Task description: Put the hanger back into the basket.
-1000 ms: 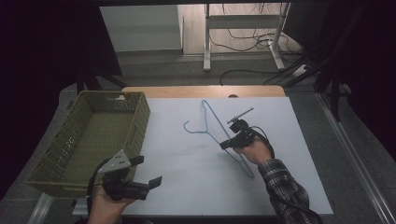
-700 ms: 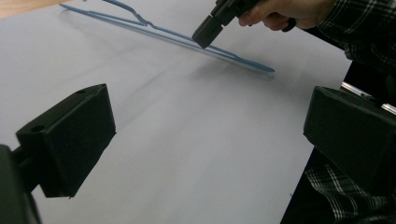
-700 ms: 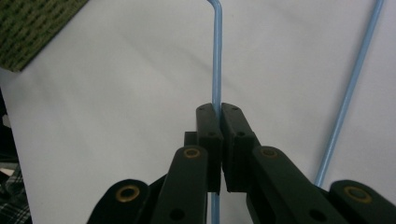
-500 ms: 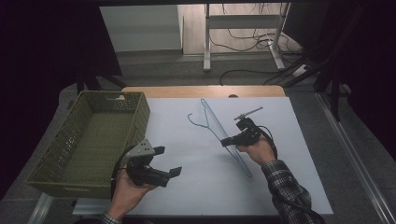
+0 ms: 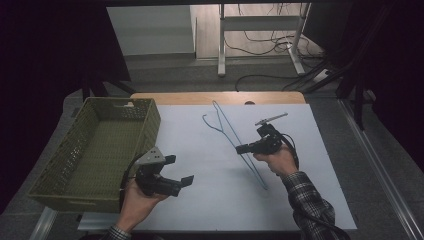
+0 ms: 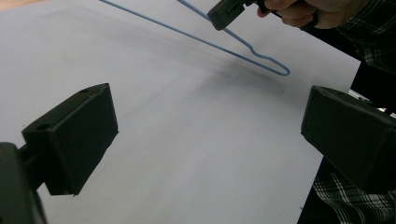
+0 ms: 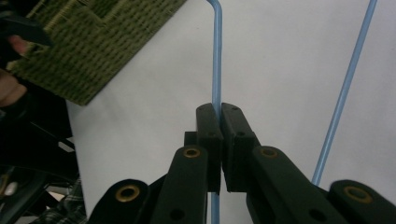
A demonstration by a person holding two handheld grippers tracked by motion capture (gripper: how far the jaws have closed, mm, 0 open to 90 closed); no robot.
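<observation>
A blue wire hanger (image 5: 223,124) is on the white table sheet (image 5: 310,200), its long wire running toward the near right. My right gripper (image 5: 241,148) is shut on one wire near the hanger's middle. In the right gripper view the jaws (image 7: 220,116) pinch that blue wire (image 7: 216,60), and the second wire (image 7: 348,79) runs free to the right. My left gripper (image 5: 179,169) hovers open beside the basket's near right corner, with nothing between its jaws. Its own view (image 6: 210,135) looks over bare sheet toward the hanger's end (image 6: 261,58) and the right gripper (image 6: 229,11).
A green woven basket (image 5: 100,145) stands at the table's left, its weave also in the right gripper view (image 7: 93,42). Beyond the table's far edge are a desk frame (image 5: 260,30) and floor cables (image 5: 270,80).
My left gripper has moved right, from the basket's front wall out over the sheet. The hanger's hook end has shifted slightly toward the far side; the right gripper has kept its grip.
</observation>
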